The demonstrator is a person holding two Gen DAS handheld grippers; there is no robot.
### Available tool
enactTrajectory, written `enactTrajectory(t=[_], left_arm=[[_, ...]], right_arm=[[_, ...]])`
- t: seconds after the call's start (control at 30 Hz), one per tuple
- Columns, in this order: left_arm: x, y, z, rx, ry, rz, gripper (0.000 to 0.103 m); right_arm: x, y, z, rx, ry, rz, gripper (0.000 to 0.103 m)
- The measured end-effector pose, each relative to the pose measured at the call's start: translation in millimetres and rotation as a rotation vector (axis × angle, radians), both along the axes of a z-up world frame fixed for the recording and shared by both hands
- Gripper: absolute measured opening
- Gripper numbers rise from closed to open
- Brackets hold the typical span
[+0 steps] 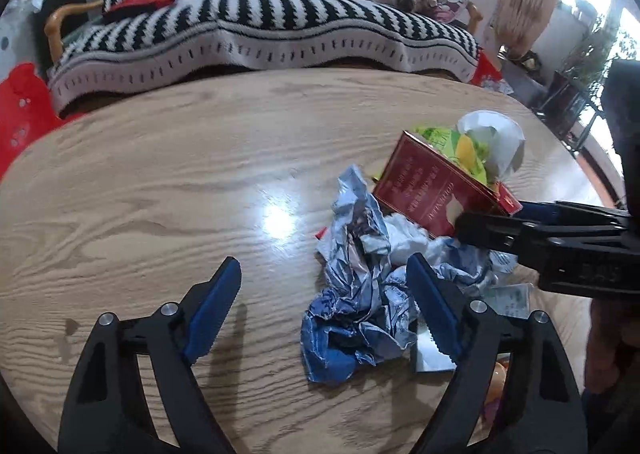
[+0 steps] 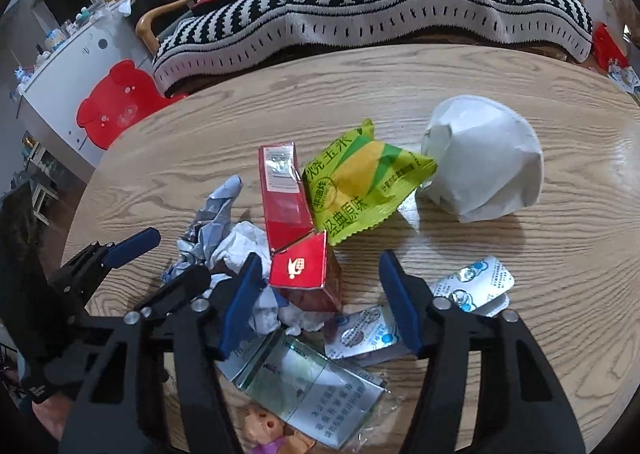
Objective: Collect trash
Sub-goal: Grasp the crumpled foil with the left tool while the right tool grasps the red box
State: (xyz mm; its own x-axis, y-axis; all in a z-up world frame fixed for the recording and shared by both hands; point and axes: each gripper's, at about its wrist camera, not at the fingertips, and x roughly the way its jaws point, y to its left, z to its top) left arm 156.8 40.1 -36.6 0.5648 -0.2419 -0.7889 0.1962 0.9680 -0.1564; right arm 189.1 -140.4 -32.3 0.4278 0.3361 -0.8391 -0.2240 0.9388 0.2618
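A pile of trash lies on the wooden table [image 1: 160,182]. My left gripper [image 1: 324,264] is open over a crumpled silver-blue wrapper [image 1: 360,302], which lies against its right finger. My right gripper [image 2: 320,258] is open with the near end of a red carton [image 2: 288,198] between its fingers; gaps show on both sides. Behind the carton are a green-yellow snack bag [image 2: 360,190] and a white paper ball [image 2: 484,162]. White tissue [image 2: 240,242], blister packs [image 2: 476,282] and a silver-green packet [image 2: 304,382] lie around the grippers.
A sofa with a black-and-white striped blanket [image 2: 360,2] runs behind the table. A red bear-shaped stool [image 2: 116,106] and a white cabinet [image 2: 68,66] stand to the left. A small pinkish toy [image 2: 264,430] lies at the near table edge.
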Motion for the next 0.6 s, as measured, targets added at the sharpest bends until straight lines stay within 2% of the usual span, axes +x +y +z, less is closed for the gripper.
enactTrajectory(t=[0.03, 0.1, 0.2, 0.23, 0.33, 0.4, 0.5, 0.6], left_arm=[[0.8, 0.7, -2.8, -0.033, 0.024, -0.009, 0.083], [1.7, 1.1, -3.5, -0.051, 0.035, -0.002, 0.083], [-1.2, -3.9, -1.8, -0.023, 0.017, -0.014, 0.083], [-2.0, -5.1, -1.3, -0.015, 0.012, -0.018, 0.082], [-4.0, -2.9, 1.2, -0.02, 0.013, -0.019, 0.064], [-4.1, 3.7, 4.6, -0.04, 0.024, -0.009, 0.065], [-5.3, 16.9, 12.2, -0.057, -0.005, 0.038, 0.08], [-1.8, 23.6, 10.8, -0.052, -0.007, 0.075, 0.081]], right_arm=[[0.5, 0.9, -1.2, 0.0, 0.003, 0.001, 0.056], [0.5, 0.9, -2.7, 0.022, 0.011, 0.008, 0.034], [-3.7, 0.6, 3.9, 0.014, -0.01, 0.007, 0.028], [-6.2, -0.3, 7.5, 0.019, -0.021, 0.007, 0.027], [-13.0, -6.1, 17.6, 0.046, -0.047, -0.004, 0.026], [-16.8, -10.3, 23.0, 0.064, -0.055, -0.007, 0.025], [-20.6, -17.8, 29.7, 0.077, -0.067, -0.019, 0.025], [-22.4, -23.1, 33.0, 0.086, -0.072, -0.028, 0.024]])
